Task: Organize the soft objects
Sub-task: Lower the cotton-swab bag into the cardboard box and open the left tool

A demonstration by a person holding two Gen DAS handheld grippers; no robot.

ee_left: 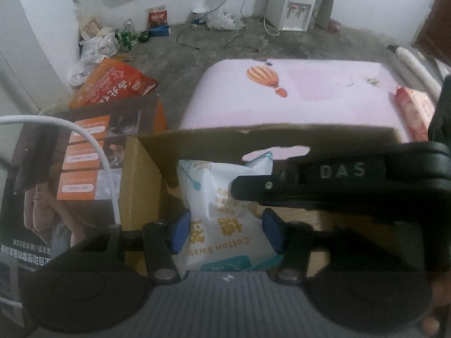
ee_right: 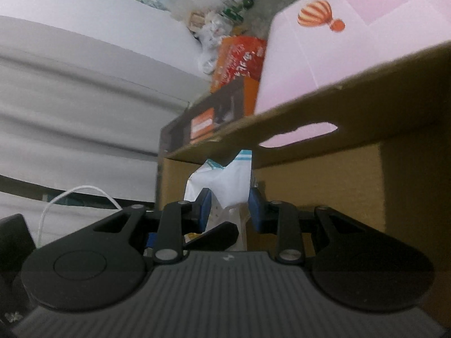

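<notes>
A white cotton swab bag (ee_left: 220,225) with teal and orange print hangs inside an open cardboard box (ee_left: 324,138). My left gripper (ee_left: 227,232) points down into the box, and its blue pads press the bag's lower part from both sides. My right gripper (ee_left: 242,190) reaches in from the right in the left wrist view and meets the bag higher up. In the right wrist view the right gripper (ee_right: 229,209) is shut on a crumpled end of the bag (ee_right: 231,180), below the box wall with its handle slot (ee_right: 310,129).
Behind the box lies a pink surface (ee_left: 310,95) with a balloon print, and a red-and-white packet (ee_left: 414,112) rests at its right edge. A printed carton (ee_left: 93,152) and an orange bag (ee_left: 112,84) stand to the left. A white cable (ee_left: 93,143) arcs across. Clutter and a water dispenser (ee_left: 293,8) line the far floor.
</notes>
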